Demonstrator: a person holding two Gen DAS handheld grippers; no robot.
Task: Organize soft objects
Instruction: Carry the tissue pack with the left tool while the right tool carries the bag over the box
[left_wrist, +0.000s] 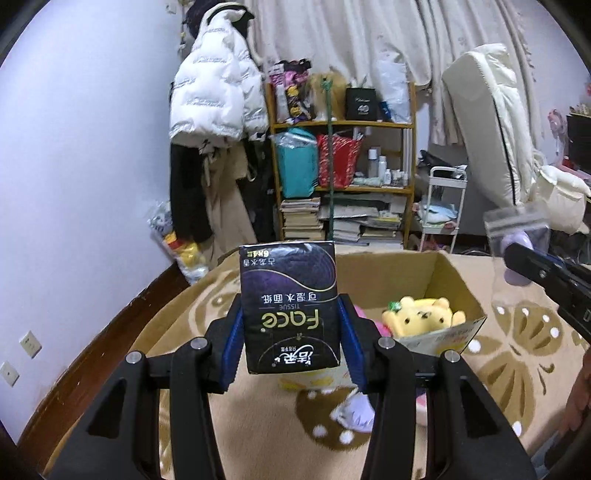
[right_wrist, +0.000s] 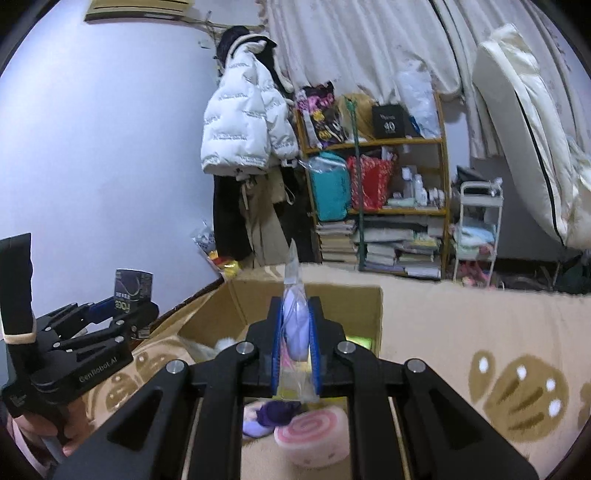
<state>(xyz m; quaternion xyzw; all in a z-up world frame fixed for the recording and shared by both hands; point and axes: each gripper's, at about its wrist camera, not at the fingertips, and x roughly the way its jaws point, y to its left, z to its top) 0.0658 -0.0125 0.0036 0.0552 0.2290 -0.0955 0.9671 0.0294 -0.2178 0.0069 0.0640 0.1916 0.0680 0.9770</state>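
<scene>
My left gripper (left_wrist: 290, 314) is shut on a dark tissue pack (left_wrist: 290, 306) printed "Face", held upright in the air before an open cardboard box (left_wrist: 417, 266). A yellow plush bear (left_wrist: 421, 317) lies inside the box. My right gripper (right_wrist: 295, 317) is shut on a clear zip bag (right_wrist: 295, 325) with a pale purple soft thing in it, raised over the same box (right_wrist: 332, 299). In the left wrist view that bag (left_wrist: 517, 236) and the right gripper (left_wrist: 517, 258) show at the right edge. The left gripper (right_wrist: 129, 302) with its tissue pack (right_wrist: 133, 286) appears at the left of the right wrist view.
A pink swirl cushion (right_wrist: 314, 435) and a purple plush (right_wrist: 269, 413) lie on the beige patterned blanket (right_wrist: 461, 332) below my right gripper. Behind stand a wooden shelf (left_wrist: 343, 125) with books and bags, a white jacket (left_wrist: 214, 96) on a rack, a small white cart (left_wrist: 443, 206).
</scene>
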